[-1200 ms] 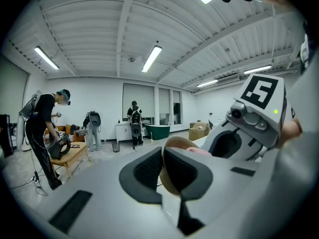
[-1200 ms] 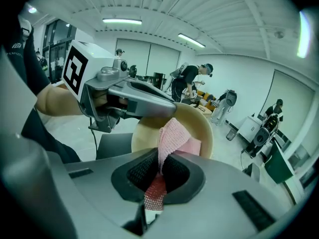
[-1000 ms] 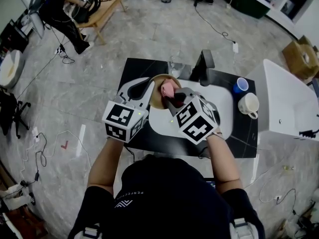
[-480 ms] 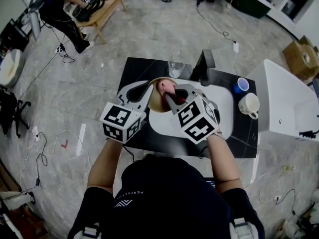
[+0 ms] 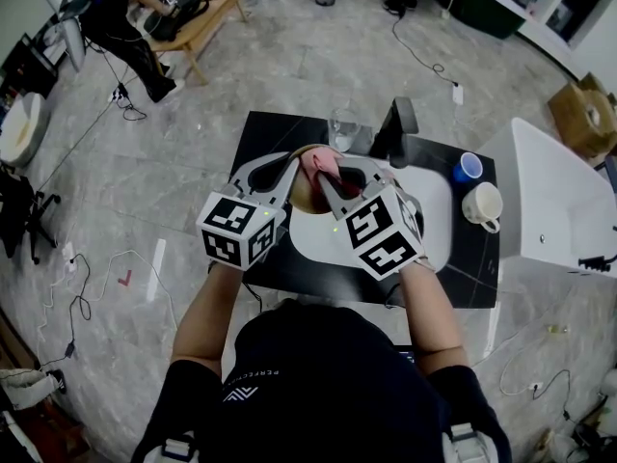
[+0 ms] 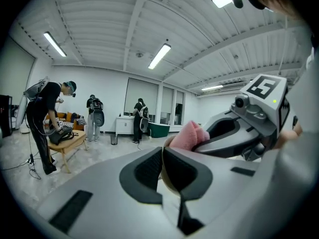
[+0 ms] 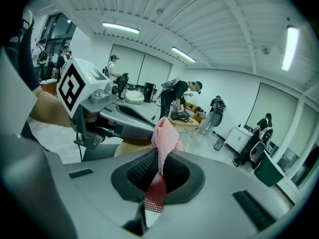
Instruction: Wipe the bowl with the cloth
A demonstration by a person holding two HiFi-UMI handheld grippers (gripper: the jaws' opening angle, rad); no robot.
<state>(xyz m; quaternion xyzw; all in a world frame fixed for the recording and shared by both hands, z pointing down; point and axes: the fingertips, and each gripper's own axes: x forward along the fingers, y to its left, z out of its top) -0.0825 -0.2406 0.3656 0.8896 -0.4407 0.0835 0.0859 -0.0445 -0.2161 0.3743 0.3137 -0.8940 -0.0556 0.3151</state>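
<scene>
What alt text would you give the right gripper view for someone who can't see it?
The right hand-held gripper is shut on a pink cloth, whose free end stands up in front of a tan bowl. The left hand-held gripper holds that bowl from the left; people stand in a white room behind.

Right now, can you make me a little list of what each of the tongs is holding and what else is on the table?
Left tongs: shut on the rim of the bowl
Right tongs: shut on the pink cloth
Cloth spot: over the bowl
Also on the table: clear glass, blue cup, white mug
</scene>
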